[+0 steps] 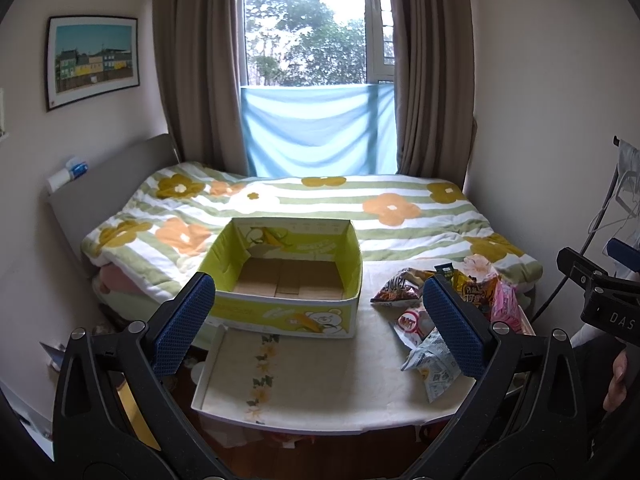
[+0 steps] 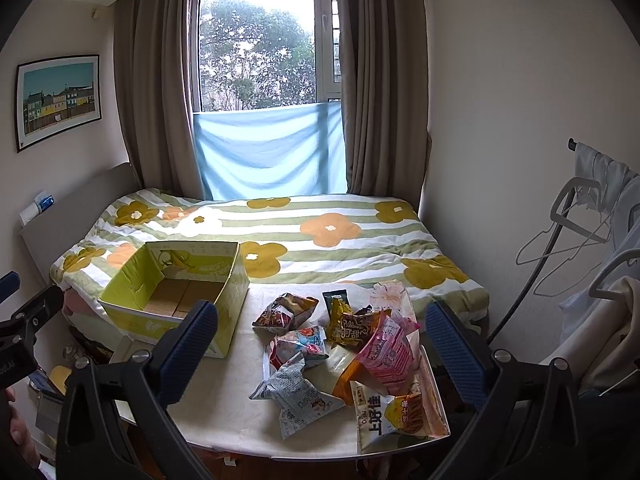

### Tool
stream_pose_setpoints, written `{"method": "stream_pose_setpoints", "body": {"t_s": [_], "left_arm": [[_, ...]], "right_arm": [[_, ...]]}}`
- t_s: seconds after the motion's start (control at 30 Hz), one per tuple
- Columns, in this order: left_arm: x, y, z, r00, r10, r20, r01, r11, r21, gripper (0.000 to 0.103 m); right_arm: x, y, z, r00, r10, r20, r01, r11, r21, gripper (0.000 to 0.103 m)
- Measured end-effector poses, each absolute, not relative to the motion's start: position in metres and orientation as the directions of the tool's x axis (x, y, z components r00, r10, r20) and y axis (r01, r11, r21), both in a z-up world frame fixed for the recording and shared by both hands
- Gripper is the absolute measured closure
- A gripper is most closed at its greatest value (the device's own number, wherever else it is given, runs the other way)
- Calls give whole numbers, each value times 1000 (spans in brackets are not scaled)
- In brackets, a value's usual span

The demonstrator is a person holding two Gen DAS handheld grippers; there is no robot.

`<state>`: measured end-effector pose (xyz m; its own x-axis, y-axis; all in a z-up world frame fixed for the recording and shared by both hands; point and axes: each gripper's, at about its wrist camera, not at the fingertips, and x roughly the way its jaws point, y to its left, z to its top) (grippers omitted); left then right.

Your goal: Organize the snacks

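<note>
An empty yellow-green cardboard box (image 1: 286,280) stands open at the back left of a small white table (image 1: 312,384); it also shows in the right wrist view (image 2: 172,300). A pile of several snack bags (image 2: 340,356) lies on the table's right half: a pink bag (image 2: 386,354), a grey-white bag (image 2: 298,394), a brown bag (image 2: 286,312) and a large white Oishi bag (image 2: 394,416). The pile also shows in the left wrist view (image 1: 436,320). My left gripper (image 1: 318,328) is open and empty above the table's front. My right gripper (image 2: 320,348) is open and empty, above the pile's near side.
A bed with a flowered green-striped quilt (image 1: 320,208) lies right behind the table. A headboard (image 1: 104,188) stands at the left. Curtains and a window (image 2: 264,52) are at the back. Clothes hangers (image 2: 580,236) hang at the right. The floor (image 1: 320,456) lies below the table's front edge.
</note>
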<state>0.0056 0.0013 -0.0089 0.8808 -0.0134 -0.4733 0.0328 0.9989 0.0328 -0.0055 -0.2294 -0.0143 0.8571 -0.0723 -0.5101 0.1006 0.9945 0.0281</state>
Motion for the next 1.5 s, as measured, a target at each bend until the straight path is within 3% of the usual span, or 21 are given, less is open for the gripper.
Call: {"method": "stream_pose_setpoints", "body": {"t_s": [0.97, 1.2, 1.5], "left_arm": [[8, -1, -5, 880, -17, -474, 47, 998, 50, 0], [28, -14, -21, 844, -107, -525, 164, 984, 62, 0], [60, -72, -87, 725, -219, -653, 344, 936, 68, 0]], "right_arm": [[-7, -231, -19, 853, -69, -517, 101, 994, 33, 0], [-17, -242, -36, 828, -113, -550, 149, 989, 20, 0], [-14, -285, -72, 765, -157, -624, 213, 977, 15, 0]]}}
